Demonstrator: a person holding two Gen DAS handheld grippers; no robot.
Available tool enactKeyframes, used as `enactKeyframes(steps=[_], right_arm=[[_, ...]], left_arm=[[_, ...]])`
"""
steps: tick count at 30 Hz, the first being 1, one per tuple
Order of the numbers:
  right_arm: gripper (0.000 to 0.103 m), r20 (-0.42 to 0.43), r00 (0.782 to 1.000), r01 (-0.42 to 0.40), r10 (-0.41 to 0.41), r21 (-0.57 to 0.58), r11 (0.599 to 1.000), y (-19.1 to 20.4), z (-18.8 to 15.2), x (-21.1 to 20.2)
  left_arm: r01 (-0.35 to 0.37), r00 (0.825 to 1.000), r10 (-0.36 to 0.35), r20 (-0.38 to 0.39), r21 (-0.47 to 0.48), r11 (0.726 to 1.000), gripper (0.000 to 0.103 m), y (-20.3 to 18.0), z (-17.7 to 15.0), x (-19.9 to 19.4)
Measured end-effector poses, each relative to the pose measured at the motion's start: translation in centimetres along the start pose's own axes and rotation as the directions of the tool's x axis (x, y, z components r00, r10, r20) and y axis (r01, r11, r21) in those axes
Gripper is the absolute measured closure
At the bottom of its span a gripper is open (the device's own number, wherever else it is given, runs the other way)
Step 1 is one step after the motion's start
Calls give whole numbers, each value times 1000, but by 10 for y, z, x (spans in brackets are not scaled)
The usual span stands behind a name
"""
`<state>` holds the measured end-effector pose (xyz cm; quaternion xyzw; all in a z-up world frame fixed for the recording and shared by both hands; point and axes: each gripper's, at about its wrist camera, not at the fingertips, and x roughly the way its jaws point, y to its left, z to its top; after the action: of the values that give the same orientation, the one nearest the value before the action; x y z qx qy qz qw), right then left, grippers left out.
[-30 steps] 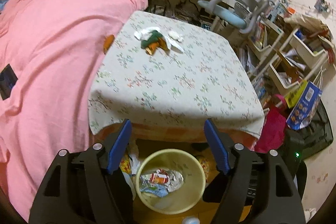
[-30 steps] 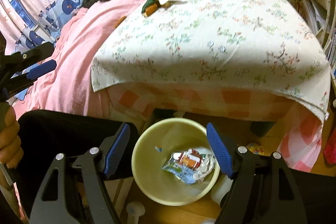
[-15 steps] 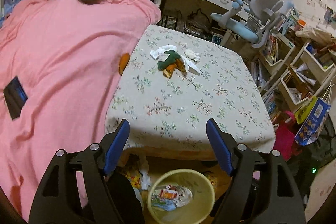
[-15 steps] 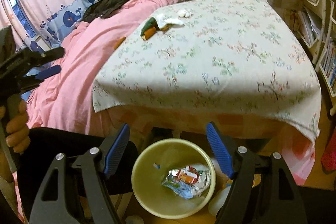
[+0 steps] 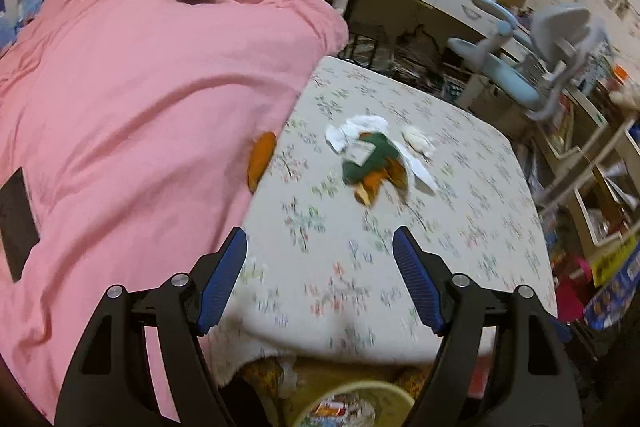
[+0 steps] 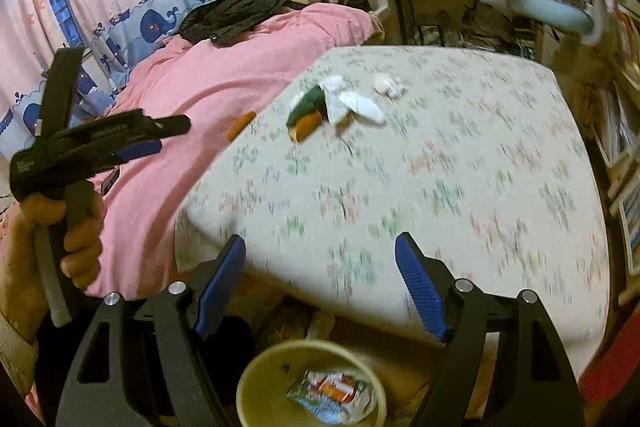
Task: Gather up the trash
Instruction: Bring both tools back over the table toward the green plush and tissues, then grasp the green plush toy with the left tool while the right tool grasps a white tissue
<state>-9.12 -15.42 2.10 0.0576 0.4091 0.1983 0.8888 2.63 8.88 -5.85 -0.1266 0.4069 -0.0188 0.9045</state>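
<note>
Both hand-held grippers — left, right — are spread apart and hold nothing. The trash lies toward the surface's far-left corner; the bin sits below the near edge. Best reach straight over and pinch one wrapper at a time.

A child's bedroom at home: pink-quilted bed, whale-print curtain (tree sticker above), pale-blue swivel chair, crammed bookshelves.
</note>
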Motion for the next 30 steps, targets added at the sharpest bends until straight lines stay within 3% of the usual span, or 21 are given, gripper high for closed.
enactKeyframes(steps=[7,11,19,23,25,29,30], right_arm=[[28,-16,999,41,-42,-75,996,-3,49,45],[28,-41,996,84,-85,-22,996,-28,67,74],[28,-57,995,90,-86,72,993,-58,81,94],[28,-59,996,74,-69,93,993,-63,91,109],[28,-53,997,59,-54,102,993,-64,96,115],[28,-46,999,24,-19,125,992,-65,105,129],[28,-47,999,20,-15,127,992,-64,107,133]], left_arm=[[3,999,2,-45,111,994,31,-29,17,52],[-5,999,14,-53,167,986,30,-45,30,82],[-36,994,58,-89,231,972,30,-66,48,144],[-16,995,36,-96,205,979,32,-61,58,156],[4,994,16,-105,192,981,39,-57,63,160],[67,988,-42,-146,166,984,66,-51,71,166],[67,988,-42,-149,166,984,67,-50,72,167]])
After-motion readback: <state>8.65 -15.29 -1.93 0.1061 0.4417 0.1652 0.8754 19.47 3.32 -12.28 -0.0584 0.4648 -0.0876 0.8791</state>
